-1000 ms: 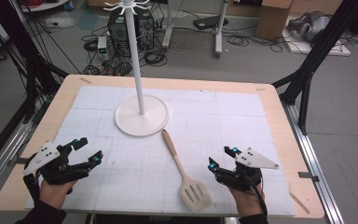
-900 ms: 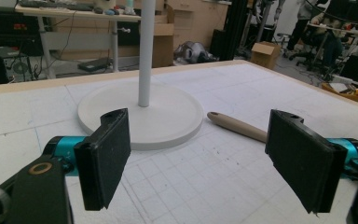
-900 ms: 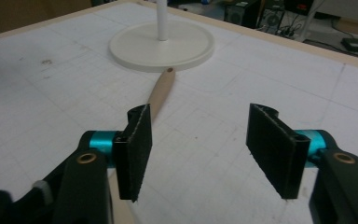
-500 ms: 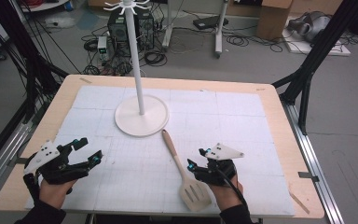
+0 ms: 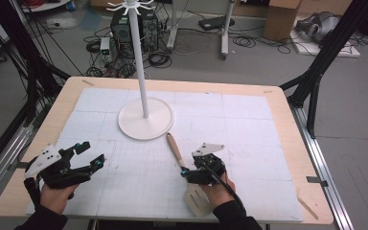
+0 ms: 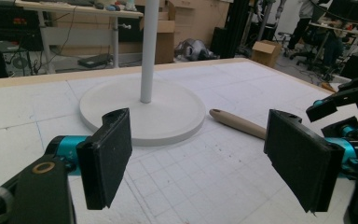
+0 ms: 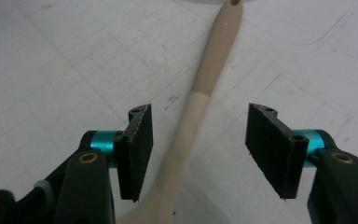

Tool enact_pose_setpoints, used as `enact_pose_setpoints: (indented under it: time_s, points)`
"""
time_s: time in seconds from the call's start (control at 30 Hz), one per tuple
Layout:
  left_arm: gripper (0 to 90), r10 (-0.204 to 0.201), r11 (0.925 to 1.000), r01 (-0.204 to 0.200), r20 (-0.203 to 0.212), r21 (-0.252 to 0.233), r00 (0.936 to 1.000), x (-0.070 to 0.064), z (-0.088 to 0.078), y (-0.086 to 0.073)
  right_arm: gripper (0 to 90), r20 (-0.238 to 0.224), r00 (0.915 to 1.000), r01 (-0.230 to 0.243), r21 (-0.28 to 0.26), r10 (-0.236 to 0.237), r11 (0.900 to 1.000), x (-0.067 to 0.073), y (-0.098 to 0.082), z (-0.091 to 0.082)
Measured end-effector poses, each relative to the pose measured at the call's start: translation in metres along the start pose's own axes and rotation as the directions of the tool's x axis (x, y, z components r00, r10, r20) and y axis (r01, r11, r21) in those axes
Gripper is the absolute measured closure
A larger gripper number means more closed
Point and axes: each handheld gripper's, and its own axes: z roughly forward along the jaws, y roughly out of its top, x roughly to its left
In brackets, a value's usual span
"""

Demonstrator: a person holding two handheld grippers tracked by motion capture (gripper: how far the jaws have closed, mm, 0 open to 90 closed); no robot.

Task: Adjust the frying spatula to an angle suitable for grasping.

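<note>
A beige spatula (image 5: pixel 175 148) lies flat on the white mat, its handle end pointing at the stand and its slotted blade toward the front edge. My right gripper (image 5: pixel 188 171) hovers low over it. In the right gripper view the handle (image 7: pixel 214 51) runs between the jaws of the right gripper (image 7: pixel 200 140), which have just been moving and now stand apart from it on both sides. My left gripper (image 5: pixel 92 154) rests at the front left, open with nothing between its pads (image 6: pixel 107 158). It faces the spatula handle (image 6: pixel 237 123).
A white hook stand with a round base (image 5: pixel 145 120) and a tall pole (image 5: pixel 139 57) stands at the middle back of the mat. The base (image 6: pixel 168 112) lies just beyond the handle's tip. The wooden table edge (image 5: pixel 287 105) frames the mat.
My right gripper has moved left and slightly down, from beside the spatula to over it, with the handle now between narrower jaws. The left gripper has stayed put.
</note>
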Motion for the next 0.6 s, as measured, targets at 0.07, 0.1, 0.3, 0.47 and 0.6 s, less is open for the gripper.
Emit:
enact_pose_setpoints:
  time_s: [0.07,0.1,0.3,0.47,0.6]
  points:
    - [23.8,-0.001,1.0000,0.001,0.000,0.001,1.0000,0.000,0.000,0.000,42.7,0.007,0.9999,-0.008,0.043,0.008,0.999,0.003,0.001,0.008]
    - [23.9,-0.001,1.0000,0.001,0.001,0.000,1.0000,0.000,0.000,0.000,43.5,0.014,0.9999,-0.009,0.049,0.009,0.999,0.003,0.001,0.010]
    - [23.8,-0.005,1.0000,0.005,-0.002,0.001,1.0000,0.000,0.000,0.000,50.7,0.005,1.0000,-0.006,0.118,0.005,0.993,0.004,0.003,0.022]
    - [23.9,-0.003,1.0000,0.003,-0.002,0.001,1.0000,0.001,0.000,0.000,57.5,0.017,0.9998,0.008,0.164,-0.011,0.986,0.006,0.002,0.029]
    - [23.9,-0.005,1.0000,0.005,0.000,0.002,1.0000,0.001,0.000,0.000,67.7,0.019,0.9998,0.001,0.165,-0.005,0.986,0.007,0.003,0.029]
